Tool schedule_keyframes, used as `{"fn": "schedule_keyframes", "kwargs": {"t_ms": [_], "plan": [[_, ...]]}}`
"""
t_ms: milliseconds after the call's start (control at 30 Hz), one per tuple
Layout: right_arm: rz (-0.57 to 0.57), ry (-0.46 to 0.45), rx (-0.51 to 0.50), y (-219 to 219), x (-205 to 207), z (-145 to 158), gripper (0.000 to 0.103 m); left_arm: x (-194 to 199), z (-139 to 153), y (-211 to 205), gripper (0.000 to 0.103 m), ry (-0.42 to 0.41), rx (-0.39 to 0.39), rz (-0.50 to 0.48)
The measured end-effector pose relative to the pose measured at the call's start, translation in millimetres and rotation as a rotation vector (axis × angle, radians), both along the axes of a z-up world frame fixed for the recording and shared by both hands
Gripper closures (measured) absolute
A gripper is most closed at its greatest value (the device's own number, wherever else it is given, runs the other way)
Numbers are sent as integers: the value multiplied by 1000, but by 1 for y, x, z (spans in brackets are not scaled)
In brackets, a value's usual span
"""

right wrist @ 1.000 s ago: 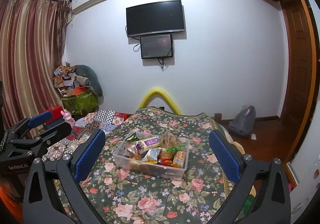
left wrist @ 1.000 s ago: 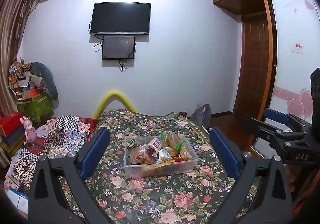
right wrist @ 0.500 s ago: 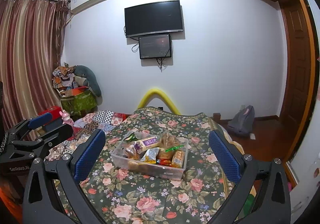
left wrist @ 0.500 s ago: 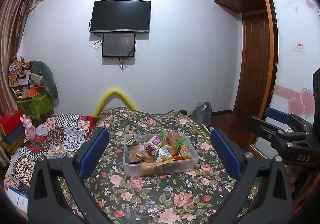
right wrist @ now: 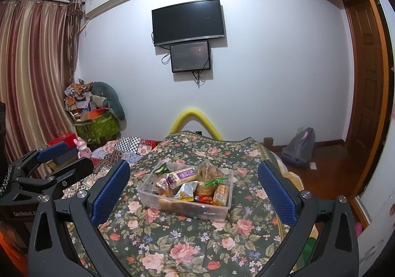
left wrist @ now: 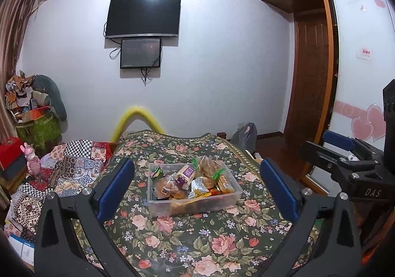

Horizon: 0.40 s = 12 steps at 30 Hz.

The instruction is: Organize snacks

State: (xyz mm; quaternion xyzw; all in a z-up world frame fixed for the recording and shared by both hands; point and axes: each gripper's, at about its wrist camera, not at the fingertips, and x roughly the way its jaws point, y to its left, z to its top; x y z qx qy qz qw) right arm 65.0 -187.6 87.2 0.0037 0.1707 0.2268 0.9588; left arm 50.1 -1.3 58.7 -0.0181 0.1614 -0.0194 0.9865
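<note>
A clear plastic bin full of wrapped snacks sits on the floral tablecloth; it also shows in the right wrist view. A purple-labelled snack pack lies on top of the pile. My left gripper is open and empty, held above and short of the bin. My right gripper is open and empty, likewise short of the bin. Each gripper shows at the edge of the other's view, the right one and the left one.
The table's right edge drops to a wooden floor with a grey backpack. A patchwork-covered seat and a pink toy stand to the left. A yellow foam arch rises behind the table. A TV hangs on the far wall.
Both grippers have tilted or drawn back slightly, so the bin sits a little lower in each view. Both jaws stay open; the snacks have not moved.
</note>
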Motion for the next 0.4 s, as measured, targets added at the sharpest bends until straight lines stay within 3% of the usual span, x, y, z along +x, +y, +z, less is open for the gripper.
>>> {"fn": "schedule_keyframes", "kwargs": {"t_ms": [400], "plan": [[3, 2, -5, 3, 0, -1, 0, 1, -3, -4, 0, 2, 11, 2]]}}
